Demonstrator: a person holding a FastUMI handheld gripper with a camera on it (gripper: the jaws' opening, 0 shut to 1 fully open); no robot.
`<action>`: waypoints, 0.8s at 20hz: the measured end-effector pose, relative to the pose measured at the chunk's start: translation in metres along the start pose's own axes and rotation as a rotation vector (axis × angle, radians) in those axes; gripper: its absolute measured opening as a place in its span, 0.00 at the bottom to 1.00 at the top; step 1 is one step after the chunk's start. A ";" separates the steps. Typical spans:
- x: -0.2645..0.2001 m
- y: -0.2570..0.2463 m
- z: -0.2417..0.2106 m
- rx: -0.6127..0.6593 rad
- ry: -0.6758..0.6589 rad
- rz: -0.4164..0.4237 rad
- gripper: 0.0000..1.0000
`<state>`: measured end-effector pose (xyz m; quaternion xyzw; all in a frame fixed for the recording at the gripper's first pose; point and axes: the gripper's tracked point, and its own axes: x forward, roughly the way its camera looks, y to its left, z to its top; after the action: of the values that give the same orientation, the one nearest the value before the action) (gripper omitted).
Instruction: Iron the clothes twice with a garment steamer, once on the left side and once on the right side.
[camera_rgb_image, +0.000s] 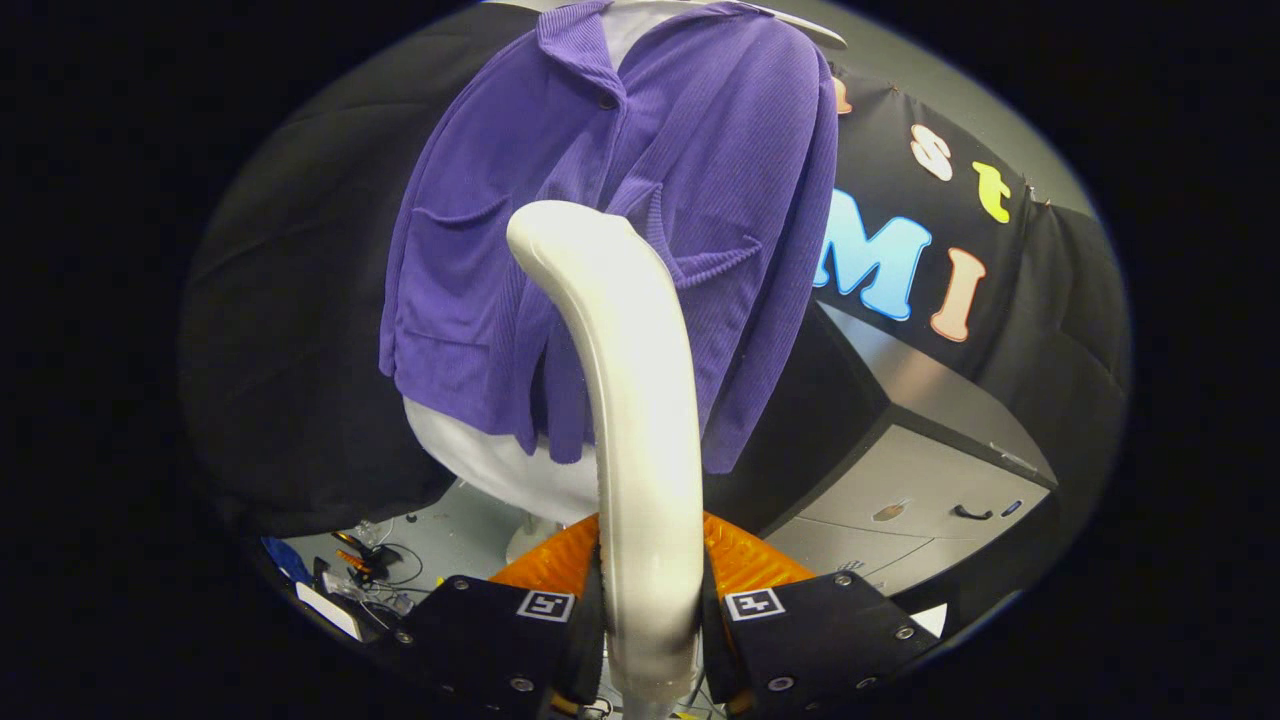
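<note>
A purple ribbed jacket (650, 200) hangs on a white mannequin torso (500, 460) beyond the fingers. A white garment steamer (630, 400) rises from between my fingers, its curved head reaching up in front of the jacket's middle, near the button line. My gripper (652, 610) is shut on the steamer's handle, one finger pressing on each side. Whether the steamer's head touches the cloth I cannot tell.
A grey cabinet (930, 470) with drawers stands to the right of the mannequin. Cables and small tools (365, 570) lie on the floor at the lower left, near the mannequin's stand. Black cloth walls close in behind and to the left.
</note>
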<state>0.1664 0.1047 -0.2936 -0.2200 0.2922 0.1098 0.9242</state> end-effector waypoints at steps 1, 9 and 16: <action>0.004 -0.005 -0.012 -0.002 0.028 0.021 0.40; 0.014 -0.013 -0.066 0.072 0.149 0.141 0.40; -0.019 -0.017 -0.081 0.169 0.219 0.150 0.41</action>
<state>0.1170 0.0504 -0.3357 -0.1298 0.4152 0.1289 0.8911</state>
